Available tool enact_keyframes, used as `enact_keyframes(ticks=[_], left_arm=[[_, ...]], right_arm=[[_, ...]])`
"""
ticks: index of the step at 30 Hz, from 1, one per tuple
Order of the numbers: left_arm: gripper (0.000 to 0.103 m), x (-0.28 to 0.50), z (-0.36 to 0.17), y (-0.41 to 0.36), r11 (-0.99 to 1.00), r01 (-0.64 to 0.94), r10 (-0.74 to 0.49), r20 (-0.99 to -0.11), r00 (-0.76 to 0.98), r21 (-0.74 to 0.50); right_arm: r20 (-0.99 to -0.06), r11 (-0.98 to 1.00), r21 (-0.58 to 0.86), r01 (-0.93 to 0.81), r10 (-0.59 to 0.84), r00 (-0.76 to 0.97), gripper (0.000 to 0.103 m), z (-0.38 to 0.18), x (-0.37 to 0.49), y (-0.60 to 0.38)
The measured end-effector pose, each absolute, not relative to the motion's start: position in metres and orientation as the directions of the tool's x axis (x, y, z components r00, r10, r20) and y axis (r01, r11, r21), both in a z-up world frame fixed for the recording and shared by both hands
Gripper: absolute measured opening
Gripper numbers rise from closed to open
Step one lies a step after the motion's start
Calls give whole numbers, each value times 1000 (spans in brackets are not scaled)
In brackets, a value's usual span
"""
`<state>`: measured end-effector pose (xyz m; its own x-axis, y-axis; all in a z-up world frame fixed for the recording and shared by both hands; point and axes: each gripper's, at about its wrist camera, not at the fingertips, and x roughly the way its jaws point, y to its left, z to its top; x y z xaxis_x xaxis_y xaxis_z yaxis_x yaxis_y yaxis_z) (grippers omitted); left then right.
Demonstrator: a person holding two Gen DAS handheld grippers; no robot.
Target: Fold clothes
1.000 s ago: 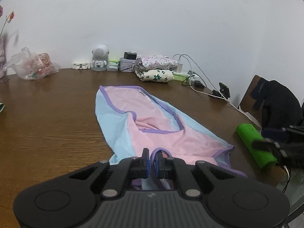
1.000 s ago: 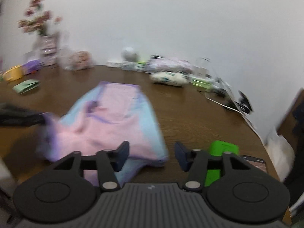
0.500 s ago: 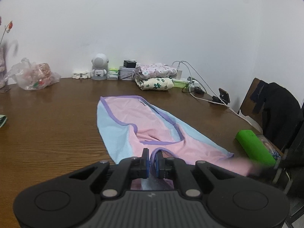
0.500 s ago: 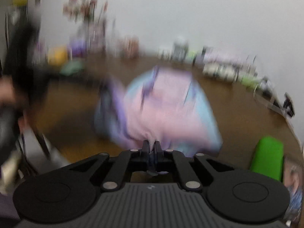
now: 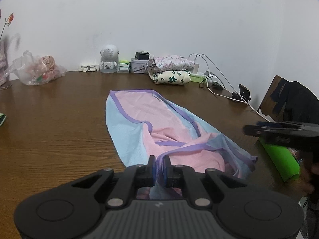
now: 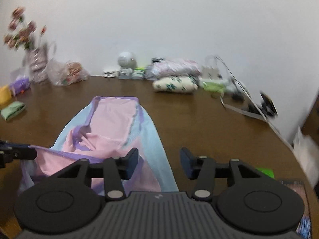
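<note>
Two grippers share the work: the left gripper (image 5: 159, 167) pinches the purple hem of the pink and blue top (image 5: 143, 123) mid-frame on the wooden table (image 5: 49, 123), while the right gripper (image 6: 159, 164) has just let go and opened, empty, so that corner needs grabbing again.

**Garment status: one piece spread out, near hem lifted**

I see a pink and light-blue garment (image 5: 151, 127) with purple binding lying lengthwise on the brown wooden table (image 5: 49, 131), running from about 12 o'clock toward 6 o'clock in my left wrist view. Its far end lies flat and smooth. The pink centre panel sits between pale blue side panels. At the near end the fabric is bunched and raised, with a purple-edged fold crossing toward 4 o'clock. In my right wrist view, the same garment (image 6: 117, 123) sits at about 10 o'clock, its near left corner pulled up and taut.
</note>
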<state>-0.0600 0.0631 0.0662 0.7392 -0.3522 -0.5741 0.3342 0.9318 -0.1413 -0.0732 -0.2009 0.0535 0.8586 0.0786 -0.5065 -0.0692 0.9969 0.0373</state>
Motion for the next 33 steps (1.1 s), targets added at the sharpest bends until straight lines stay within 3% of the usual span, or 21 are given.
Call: enact_keyframes(ticks=[2, 6, 10, 13, 15, 18, 23, 26, 28, 31, 33], left_arm=[[5, -61, 66, 63, 927, 341, -366, -565, 740, -154], [6, -66, 70, 60, 914, 372, -396, -543, 741, -159], [7, -71, 73, 60, 914, 377, -395, -541, 742, -150], [7, -73, 75, 62, 916, 373, -391, -541, 745, -148], [7, -73, 77, 64, 921, 361, -379, -537, 753, -144], [7, -75, 79, 68, 928, 343, -365, -531, 765, -144], [7, -81, 75, 65, 929, 343, -360, -543, 759, -137], [9, -87, 70, 59, 927, 353, -360, -564, 743, -127], [22, -92, 69, 57, 928, 355, -352, -573, 740, -112], [37, -97, 70, 57, 931, 350, -342, -589, 732, -105], [40, -95, 71, 54, 931, 347, -342, -595, 728, -110]], right_arm=[[-496, 996, 45, -73, 85, 864, 24, 59, -85, -205], [-523, 957, -140, -254, 146, 840, 25, 55, -90, -153], [-581, 920, -276, -279, 71, 811, 25, 27, -64, -116], [-627, 938, -231, -259, 60, 776, 13, 14, -46, -118], [-610, 955, -184, -232, 74, 789, 4, 19, -51, -126], [-567, 974, -36, -222, 163, 808, 3, 43, -77, -149], [-533, 972, 123, -201, 236, 812, 3, 67, -122, -190], [-582, 988, 37, -152, 145, 800, 4, 44, -125, -185], [-578, 987, -33, -158, 110, 809, 6, 34, -130, -175], [-548, 968, -165, -191, 72, 833, 15, 28, -138, -158], [-530, 941, -270, -202, 29, 847, 36, 22, -140, -148]])
